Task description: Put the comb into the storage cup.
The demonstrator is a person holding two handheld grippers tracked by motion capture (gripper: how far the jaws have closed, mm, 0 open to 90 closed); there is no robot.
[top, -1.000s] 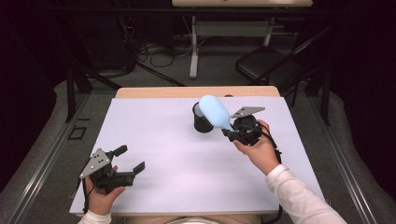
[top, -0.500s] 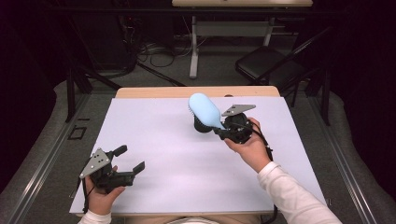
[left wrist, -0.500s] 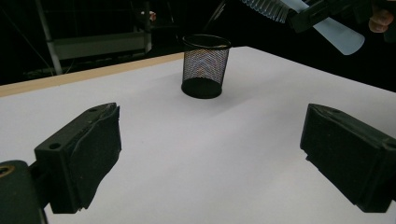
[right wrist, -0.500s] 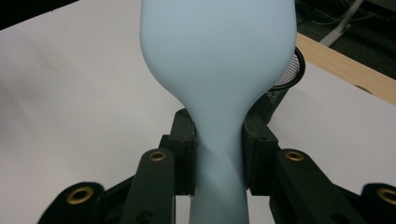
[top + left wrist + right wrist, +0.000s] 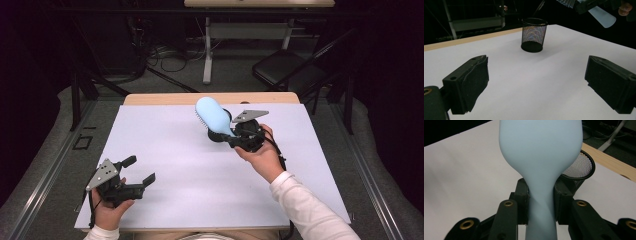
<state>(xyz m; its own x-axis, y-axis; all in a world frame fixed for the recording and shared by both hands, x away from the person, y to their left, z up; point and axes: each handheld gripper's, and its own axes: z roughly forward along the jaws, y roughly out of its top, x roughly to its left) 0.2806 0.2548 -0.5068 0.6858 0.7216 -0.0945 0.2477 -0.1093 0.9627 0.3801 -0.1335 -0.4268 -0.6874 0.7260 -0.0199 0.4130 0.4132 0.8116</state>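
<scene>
The right tongs [image 5: 231, 139] are clamped on the narrow handle of a pale blue plastic hairbrush [image 5: 213, 116]. In the right gripper view both pads press the handle [image 5: 541, 207] from either side, and the broad oval head rises above them. In the high view the hairbrush is held off the white sheet-covered surface [image 5: 200, 190], its head pointing toward 11 o'clock from the right hand [image 5: 260, 155], bristles facing down and left.

The head hangs over a black wire-mesh cylindrical pen cup [image 5: 218, 136], which stands upright on the surface at about 1 o'clock from the surface centre, toward the far edge. Most of the cup is hidden behind the hairbrush in the high view. In the right gripper view the cup's open rim [image 5: 584, 167] lies at 3 o'clock of the hairbrush neck, just beside and behind it. Whether brush and cup touch cannot be determined.

The left tongs [image 5: 136, 170] stand wide open with nothing between the pads, low over the surface at 7 o'clock from its centre, well apart from the cup. In the left gripper view the pen cup [image 5: 534, 35] appears at 12 o'clock beyond the two black pads [image 5: 474, 82], and the hairbrush handle end [image 5: 602, 17] at 2 o'clock.
</scene>
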